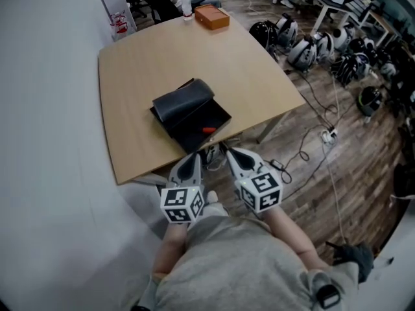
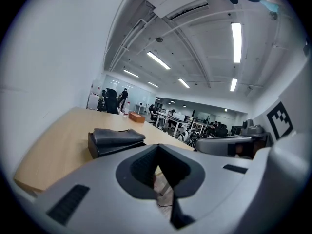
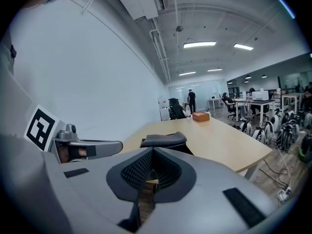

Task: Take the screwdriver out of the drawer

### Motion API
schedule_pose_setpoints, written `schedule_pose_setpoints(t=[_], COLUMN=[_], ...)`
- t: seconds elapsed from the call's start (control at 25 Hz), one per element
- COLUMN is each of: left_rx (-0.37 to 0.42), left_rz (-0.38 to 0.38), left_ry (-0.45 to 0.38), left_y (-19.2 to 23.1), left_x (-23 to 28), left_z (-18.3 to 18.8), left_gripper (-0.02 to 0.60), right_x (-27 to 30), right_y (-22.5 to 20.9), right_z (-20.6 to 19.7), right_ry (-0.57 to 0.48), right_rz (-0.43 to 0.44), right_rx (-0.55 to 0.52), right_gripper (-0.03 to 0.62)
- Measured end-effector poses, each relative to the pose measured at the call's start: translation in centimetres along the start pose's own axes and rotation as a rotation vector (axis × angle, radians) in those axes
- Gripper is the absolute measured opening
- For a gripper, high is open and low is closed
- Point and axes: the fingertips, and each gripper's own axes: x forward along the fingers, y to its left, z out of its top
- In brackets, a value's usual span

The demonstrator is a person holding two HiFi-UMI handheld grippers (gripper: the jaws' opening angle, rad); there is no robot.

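Observation:
A black drawer [image 1: 219, 116] stands on the wooden table [image 1: 149, 63] near its front edge, open toward me. A dark folded cover [image 1: 183, 100] lies over its back half. The screwdriver [image 1: 209, 130], with a red-orange handle, lies in the open front part. My left gripper [image 1: 194, 155] and right gripper [image 1: 227, 151] hang side by side just short of the table's front edge, both shut and empty. In the left gripper view the drawer [image 2: 114, 141] lies ahead of the shut gripper [image 2: 157, 172]. The right gripper view shows the drawer [image 3: 163, 141] beyond the shut gripper [image 3: 150, 177].
An orange box [image 1: 212, 17] and a bottle [image 1: 187, 5] stand at the table's far edge. A white wall runs along the left. On the wooden floor to the right lie several helmets [image 1: 305, 47], cables and a power strip [image 1: 329, 135]. People stand far off.

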Motion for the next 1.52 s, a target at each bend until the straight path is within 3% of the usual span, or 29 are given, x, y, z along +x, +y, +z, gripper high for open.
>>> schedule_pose_setpoints(t=[0.56,1.0,1.32,1.52], left_rx=[-0.015,-0.054,-0.075,-0.101], left_rz=[0.015,0.053,0.108,0.16], left_ry=[0.012,0.023,0.022,0.032], left_y=[8.1,11.6,13.3,14.7], left_x=[5.4,6.4,7.5,8.6], left_z=[2.2,1.9,1.9,1.8], left_gripper=[0.0,0.0,0.0,0.0], right_x=[11.0,15.0,17.7,19.6], right_y=[-0.7,-1.1,-3.4,-3.7], right_z=[1.7,2.5,1.8,0.6], right_ry=[0.07,0.114,0.154,0.232], right_rz=[0.036,0.049,0.062,0.122], right_rx=[-0.038,-0.088,-0.131,-0.157], right_gripper=[0.0,0.0,0.0,0.0])
